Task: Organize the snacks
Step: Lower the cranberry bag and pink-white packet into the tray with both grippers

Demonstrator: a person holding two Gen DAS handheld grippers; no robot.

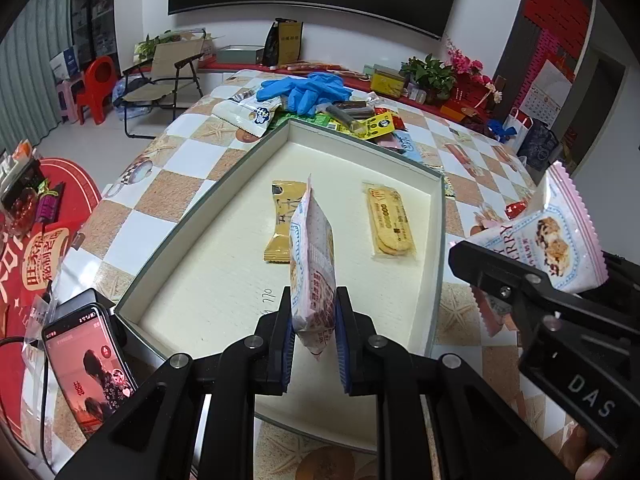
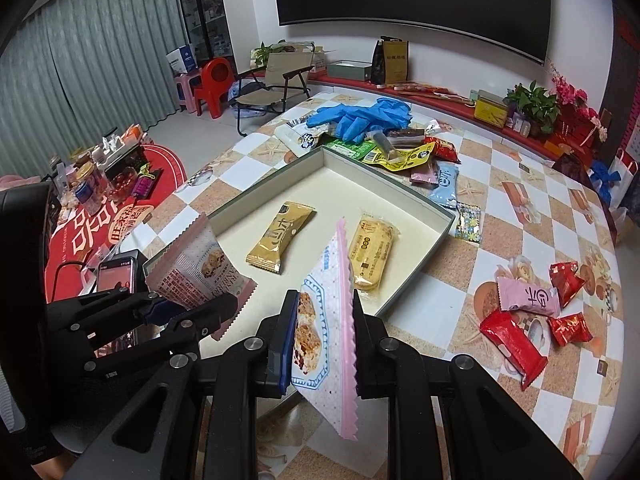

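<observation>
While both grippers are clamped, I plan the drop from the pads outward. My left gripper (image 1: 313, 330) pinches a pink-and-white snack pack (image 1: 314, 264) edge-on, its pads pressed on the lower end, and the pack stands up above the fingers over the near part of the tray (image 1: 436, 240). My right gripper (image 2: 325, 340) is closed on a matching pack (image 2: 326, 320), held by its side near the serrated pink seal, with the long end hanging below the fingers. Seen from the left wrist, that right gripper (image 1: 520, 280) hangs just outside the tray's right wall.

Beyond the left fingers lie a gold bar (image 1: 282, 220) and, further right, a yellow biscuit pack (image 1: 390, 220), apart from each other on the tray floor. I judge the step to be setting these two packs in as a neat row. To do that well, I would lower each pack until its free end touches the floor, tilt it flat, then release, one hand at a time, so neither pack lands on the bar or biscuits. Bare floor sits nearest the fingers, so I aim there.

Far past the tray, loose snacks (image 2: 400, 152) wait under blue gloves (image 2: 360, 118); red and pink packs (image 2: 528, 312) lie to the right.
</observation>
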